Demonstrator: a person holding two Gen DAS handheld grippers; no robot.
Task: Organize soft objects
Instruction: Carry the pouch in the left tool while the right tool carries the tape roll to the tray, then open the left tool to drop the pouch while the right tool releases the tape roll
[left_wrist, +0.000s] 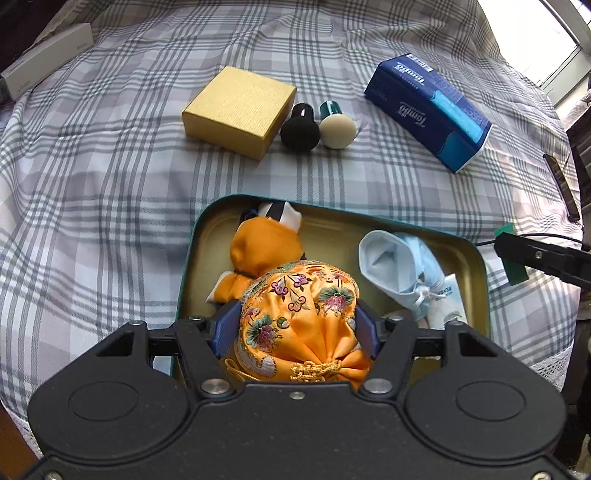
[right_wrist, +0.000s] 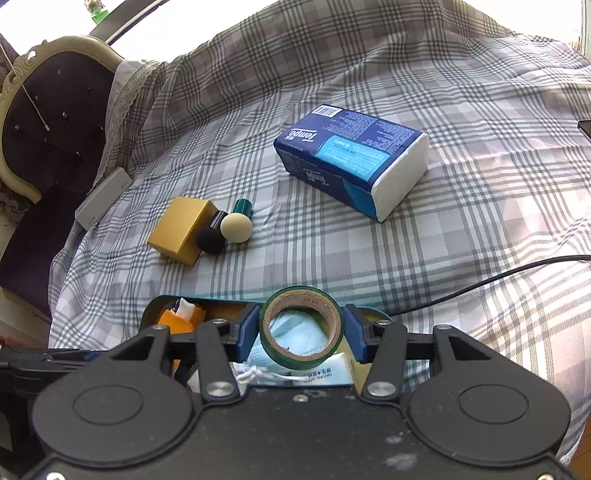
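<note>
My left gripper (left_wrist: 297, 325) is shut on an orange embroidered pouch (left_wrist: 295, 317), held over the near end of an open teal tin (left_wrist: 476, 258) on the bed. Inside the tin lie an orange plush toy (left_wrist: 264, 243) at the left and a light blue pouch (left_wrist: 402, 269) at the right. My right gripper (right_wrist: 301, 334) is shut on a green tape roll (right_wrist: 300, 360), held upright over the same tin (right_wrist: 153, 306), above the light blue pouch (right_wrist: 295, 332). The right gripper's finger shows at the right edge of the left wrist view (left_wrist: 517, 254).
On the plaid bedspread (left_wrist: 110, 184) beyond the tin lie a gold box (left_wrist: 238, 110), a black sponge puff (left_wrist: 299, 129), a cream sponge puff (left_wrist: 336, 127) and a blue tissue pack (left_wrist: 432, 110). A white box (left_wrist: 44, 59) sits far left. A black cable (right_wrist: 480, 284) runs right.
</note>
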